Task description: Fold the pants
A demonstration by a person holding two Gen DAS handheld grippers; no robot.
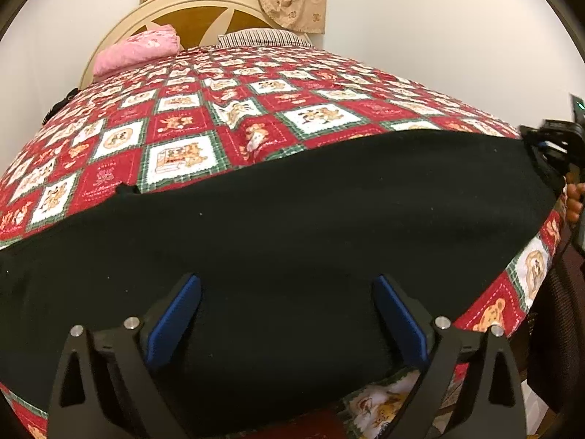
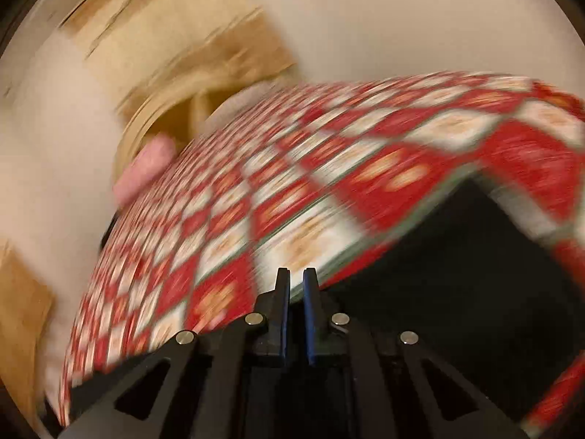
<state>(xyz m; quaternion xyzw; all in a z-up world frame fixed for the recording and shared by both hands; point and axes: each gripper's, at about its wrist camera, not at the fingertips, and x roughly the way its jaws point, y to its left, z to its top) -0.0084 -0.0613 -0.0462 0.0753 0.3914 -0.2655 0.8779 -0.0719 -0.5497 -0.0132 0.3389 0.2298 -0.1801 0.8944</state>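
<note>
Left wrist view shows the black pants (image 1: 278, 226) spread flat as a broad band across the lower half of the frame, on a red, white and green patchwork bedspread (image 1: 190, 124). Their long axis runs from the lower left edge toward the right edge, rising slightly; which end is the waistband I cannot tell. The left gripper (image 1: 287, 323) sits low over the near edge of the cloth with its blue-padded jaws spread wide and nothing between them, likely placed to take hold of that edge. At the right edge the right gripper (image 1: 548, 146) meets the far end of the pants, probably there to carry that end over for a fold. A pink blanket (image 1: 137, 49) and a striped pillow (image 1: 263, 38) lie at the top by the headboard (image 1: 197, 11), well apart from the work.

Right wrist view is heavily blurred. There the fingers of the right gripper (image 2: 296, 285) stand nearly together with a thin gap; whether cloth is pinched between them I cannot tell. Black pants fabric (image 2: 457, 274) fills the lower right.
</note>
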